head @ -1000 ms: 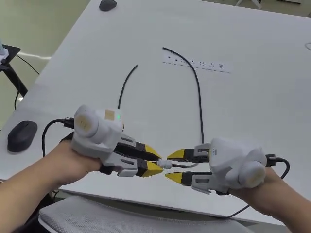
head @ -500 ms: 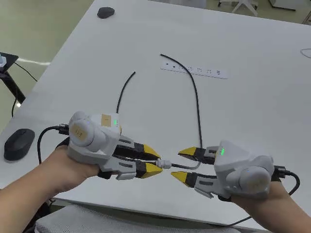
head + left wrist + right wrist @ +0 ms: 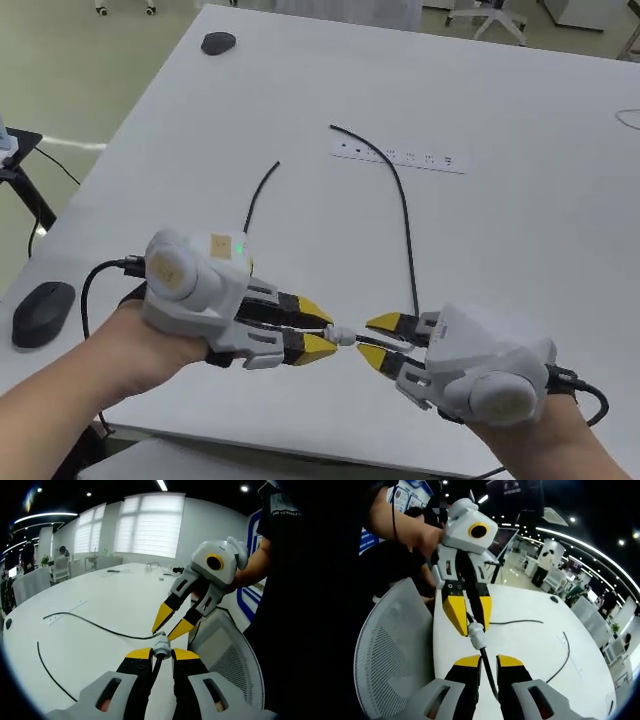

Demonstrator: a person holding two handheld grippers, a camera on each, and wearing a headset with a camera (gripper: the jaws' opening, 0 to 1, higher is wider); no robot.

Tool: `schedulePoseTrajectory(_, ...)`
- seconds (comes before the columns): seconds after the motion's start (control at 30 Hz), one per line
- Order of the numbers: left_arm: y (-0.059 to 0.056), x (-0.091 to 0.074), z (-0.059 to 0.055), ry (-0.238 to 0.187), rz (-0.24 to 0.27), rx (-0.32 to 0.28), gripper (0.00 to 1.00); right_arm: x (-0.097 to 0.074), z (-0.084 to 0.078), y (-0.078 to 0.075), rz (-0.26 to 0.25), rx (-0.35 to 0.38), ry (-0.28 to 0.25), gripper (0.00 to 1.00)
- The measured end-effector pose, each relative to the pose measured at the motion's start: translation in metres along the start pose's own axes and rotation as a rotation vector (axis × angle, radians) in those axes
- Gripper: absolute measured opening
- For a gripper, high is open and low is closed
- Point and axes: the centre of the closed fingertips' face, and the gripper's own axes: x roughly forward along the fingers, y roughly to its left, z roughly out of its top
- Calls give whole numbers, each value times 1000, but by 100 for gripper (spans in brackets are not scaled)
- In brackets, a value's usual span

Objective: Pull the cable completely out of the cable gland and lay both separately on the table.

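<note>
Nothing's actually apart yet. The left gripper (image 3: pixel 322 330), lower middle of the head view, is clamped down on the cable gland (image 3: pixel 343 337). The cable (image 3: pixel 404 215) comes out of the gland's end and runs straight between the jaws of the right gripper (image 3: pixel 380 339). Those jaws are only partly closed, with a gap around the cable, so I'd say it isn't pinched. Both grippers are held in the air by the near edge of the table (image 3: pixel 520 200). Left to do, I reckon: grab the cable, pull it all the way through, then set the two down apart.

The table is big and white. The cable's long tail curves up the frame to a power strip (image 3: pixel 400 157), there's a shorter black cable (image 3: pixel 260 190) left of it, and a mouse (image 3: pixel 40 312) at the far left. It's an open office, with bright windows (image 3: pixel 150 525) in the left gripper view and a mesh chair (image 3: pixel 385 645) on the left of the right gripper view.
</note>
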Motion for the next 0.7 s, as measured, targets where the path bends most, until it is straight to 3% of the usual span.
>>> schedulePoseTrajectory(0.3, 1, 0, 0, -3, 8, -7, 15, 1, 4, 4, 8, -29, -2, 3)
schedulePoseTrajectory(0.57, 1, 1, -1, -3, 11, -5, 15, 1, 4, 5, -16, -75, 3, 1)
schedulePoseTrajectory(0.7, 1, 2, -2, 0, 6, -12, 15, 1, 2, 5, -13, -62, 8, 1)
